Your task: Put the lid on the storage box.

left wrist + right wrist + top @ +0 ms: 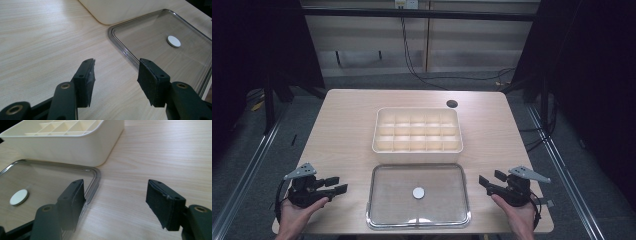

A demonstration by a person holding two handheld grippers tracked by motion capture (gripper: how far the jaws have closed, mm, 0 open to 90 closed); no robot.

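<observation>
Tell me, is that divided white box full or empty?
Empty, as far as shown: the white box has bare compartments in the high view. Its lid lies flat beside it.

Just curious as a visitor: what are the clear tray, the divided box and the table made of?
Tray: probably glass or clear plastic, glossy, see-through with a bright rim. Box: likely cream plastic, smooth matte moulded walls. Table: pale wood or wood-look laminate, showing grain lines.

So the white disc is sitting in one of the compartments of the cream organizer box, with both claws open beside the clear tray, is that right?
Not quite. The white disc lies in the clear tray, as the high view shows; the cream organizer box has nothing in its compartments. Both the left claw and right claw are open beside the tray.
</observation>
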